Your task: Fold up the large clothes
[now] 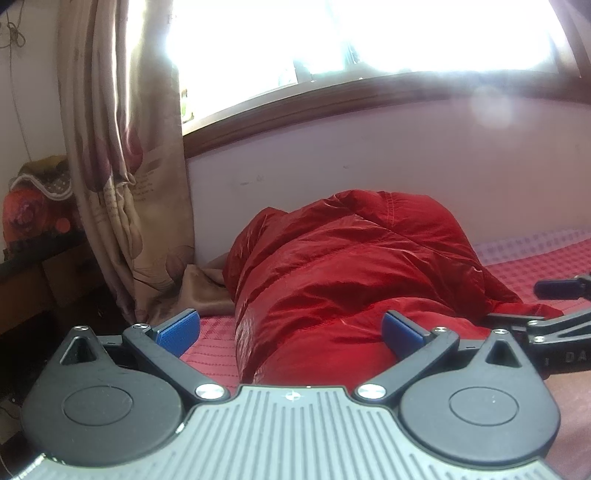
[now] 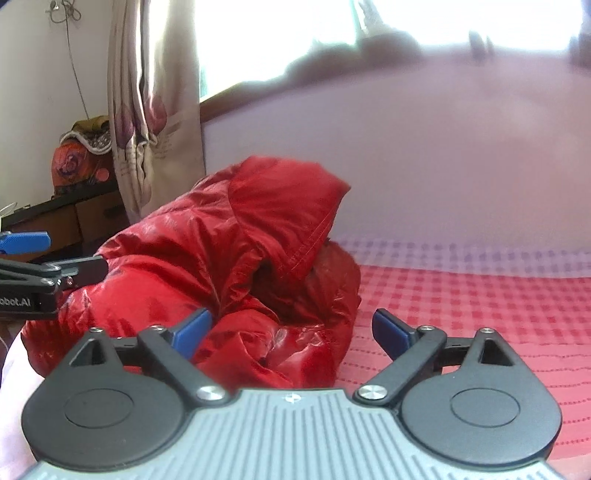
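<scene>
Left wrist view, left to right: one stack of patterned bedding [image 1: 40, 206] on a dark shelf at the far left; one beige flowered curtain [image 1: 125, 147] hanging beside one bright window [image 1: 351, 33]; one red puffer jacket [image 1: 351, 266] lying bunched on the bed [image 1: 546, 266], which has a red checked cover. My left gripper [image 1: 291, 330] has two blue-padded fingers [image 1: 177, 332] spread wide apart, gripping nothing; the jacket's near end lies between them without touching either pad that I can see. At the right edge, part of my other gripper shows as black linkage.

Right wrist view, left to right: one blue finger tip and black linkage of my left gripper at the left edge; the same bedding stack [image 2: 79, 155]; the same curtain [image 2: 147, 110]; the one jacket [image 2: 221, 258], its hood [image 2: 291, 206] raised and folded toward the right, resting on the bed [image 2: 480, 295]. My right gripper [image 2: 291, 330] also has two blue fingers [image 2: 194, 332] standing wide open and holding nothing; the left pad sits just beside crumpled jacket fabric, the right pad over bare bed cover.

Count: one jacket, two grippers, four fingers. I see no containers.
</scene>
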